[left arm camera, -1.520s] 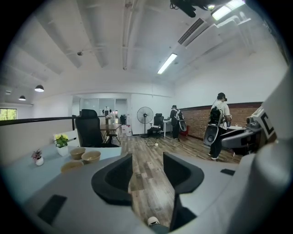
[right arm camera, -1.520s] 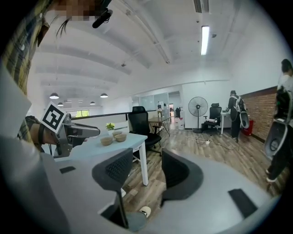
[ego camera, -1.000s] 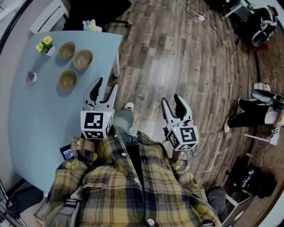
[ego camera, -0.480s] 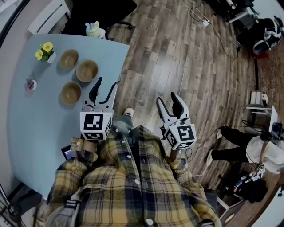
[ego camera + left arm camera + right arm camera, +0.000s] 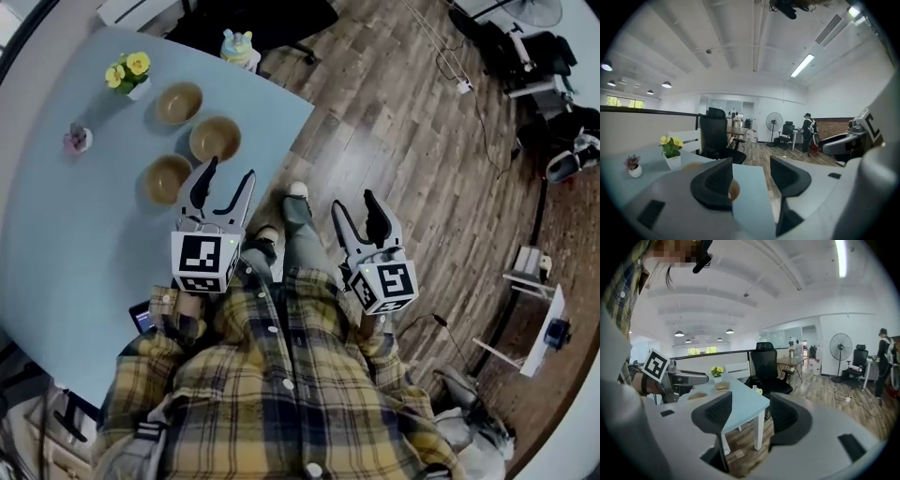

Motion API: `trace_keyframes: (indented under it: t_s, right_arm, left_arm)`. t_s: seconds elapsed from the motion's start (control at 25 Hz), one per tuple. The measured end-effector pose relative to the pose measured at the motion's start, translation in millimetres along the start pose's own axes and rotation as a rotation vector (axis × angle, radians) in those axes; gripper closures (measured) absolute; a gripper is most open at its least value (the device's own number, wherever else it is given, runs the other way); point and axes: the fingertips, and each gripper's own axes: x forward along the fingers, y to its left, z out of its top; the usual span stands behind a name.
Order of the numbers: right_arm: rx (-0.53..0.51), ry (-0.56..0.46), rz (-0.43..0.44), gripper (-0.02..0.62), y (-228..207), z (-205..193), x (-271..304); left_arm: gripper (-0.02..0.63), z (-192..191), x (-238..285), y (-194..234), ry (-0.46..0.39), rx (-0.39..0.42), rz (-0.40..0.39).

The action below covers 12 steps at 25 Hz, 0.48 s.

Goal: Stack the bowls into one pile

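Bowls (image 5: 215,139): three; potted plants: two, a yellow-flowered plant (image 5: 129,73) and a pink-flowered plant (image 5: 77,141); small pastel object (image 5: 239,47): one; tabletop (image 5: 75,244): one; claws: two, left claw (image 5: 230,173), right claw (image 5: 353,202).

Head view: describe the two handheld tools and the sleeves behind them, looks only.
The left tool and the right tool match: each has a pale grey body forking into two curved jaws lined with black ribbed pads, and carries a white cube printed with black square markers at its rear. Both arms wear yellow-and-dark plaid shirt sleeves.
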Motion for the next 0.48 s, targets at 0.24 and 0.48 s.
trace_keyframes:
  t_s: [0.24,0.48]
  right_arm:
    - [-0.094,0.002,0.211,0.362,11.4,28.9,68.5]
    - [-0.172,0.021,0.487,0.362,40.2,49.7,157.0]
  left_arm:
    - [0.362,2.5,-9.3,49.3,-0.027,-0.065,0.219]
    - [0.362,-4.0,-38.9,96.1,-0.024,-0.144,0.514]
